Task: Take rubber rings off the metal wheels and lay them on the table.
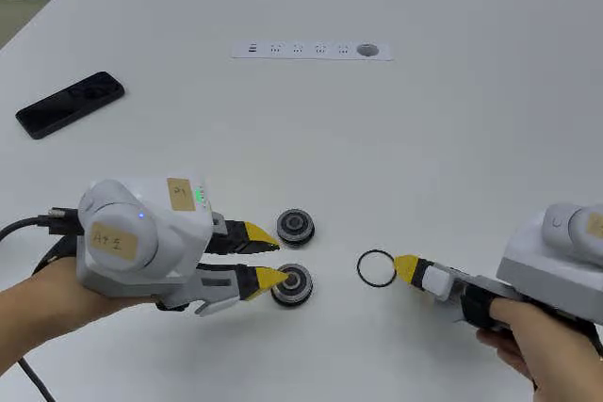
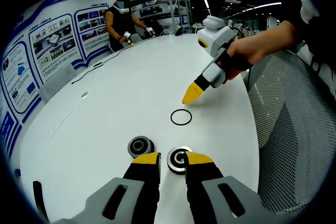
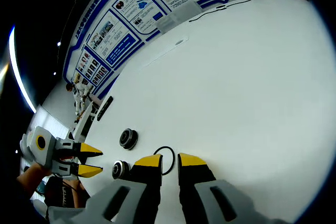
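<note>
**Loose ring by the right gripper, near wheel at the left gripper's tips**

In the right gripper view, part of the rubber ring (image 3: 167, 148) is hidden behind a jaw. Whether the two wheels carry rings cannot be made out. The right gripper (image 3: 170, 161) is seen narrowly parted with nothing held, its tip just beside the ring (image 1: 376, 251), which lies flat on the table (image 1: 424, 138). The left gripper (image 1: 275, 256) is held partly open with nothing clamped. The near wheel (image 1: 292, 284) is framed between its tips in the left gripper view, though contact cannot be judged. The far wheel (image 1: 296, 227) is set just beyond.
</note>
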